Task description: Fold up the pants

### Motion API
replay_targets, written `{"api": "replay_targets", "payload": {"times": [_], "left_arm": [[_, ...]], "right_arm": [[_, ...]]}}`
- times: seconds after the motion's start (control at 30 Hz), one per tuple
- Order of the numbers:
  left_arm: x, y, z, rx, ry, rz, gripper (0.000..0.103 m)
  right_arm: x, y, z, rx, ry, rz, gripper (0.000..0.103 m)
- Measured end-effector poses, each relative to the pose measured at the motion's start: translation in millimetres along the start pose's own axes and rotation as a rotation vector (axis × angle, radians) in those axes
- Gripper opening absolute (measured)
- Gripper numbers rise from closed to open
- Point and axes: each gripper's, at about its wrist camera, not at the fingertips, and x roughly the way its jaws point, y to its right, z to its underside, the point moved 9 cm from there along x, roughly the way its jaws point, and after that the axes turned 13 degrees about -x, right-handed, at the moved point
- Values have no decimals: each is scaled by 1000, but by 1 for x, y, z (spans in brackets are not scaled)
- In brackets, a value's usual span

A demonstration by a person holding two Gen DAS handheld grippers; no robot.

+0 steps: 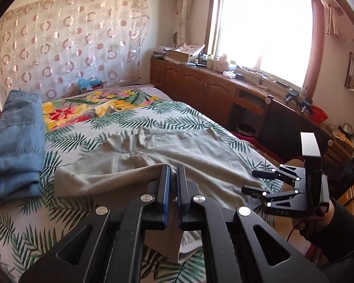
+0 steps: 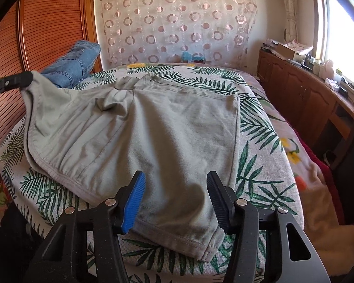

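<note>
1. The grey pants lay on the leaf-print bed cover, their near hem close to the near edge of the bed.
2. Right of the pants, a strip of cover stayed free before the wooden cabinets; left of them, folded blue jeans took the space.
3. My left gripper was clenched on the left hem of the pants and held this edge lifted off the cover.
4. My right gripper pointed down over the near hem, jaws half apart, cloth between them, pads not pressing.
5. A dark sleeve showed behind my right gripper.
</note>
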Motion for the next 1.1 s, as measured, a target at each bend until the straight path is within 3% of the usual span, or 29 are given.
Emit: {"api": "replay_targets", "payload": {"times": [0.13,0.43,0.5,0.6,0.7,0.73,0.93,1.1], "left_arm": [[13,12,-9,6,-10,23,6],[28,3,-1,-16,-28,-40,6],[27,-1,-1,-26,-23,-50,14],[18,-7,-3,-32,2,-69,38],[10,-17,-2,-49,21,-79,65],[8,-20,0,-54,24,-81,80],[5,-49,18,-87,22,-155,84],[12,-74,48,-130,-29,-196,84]], "right_arm": [[-1,1,0,9,4,6,56],[2,-1,2,25,6,0,56],[4,-2,1,25,5,-1,56],[4,-3,0,26,5,-7,56],[6,-7,-2,21,3,-11,56],[7,-8,-3,20,4,-12,56],[8,-15,-10,2,15,-25,56],[9,-29,-21,-26,36,-49,56]]}}
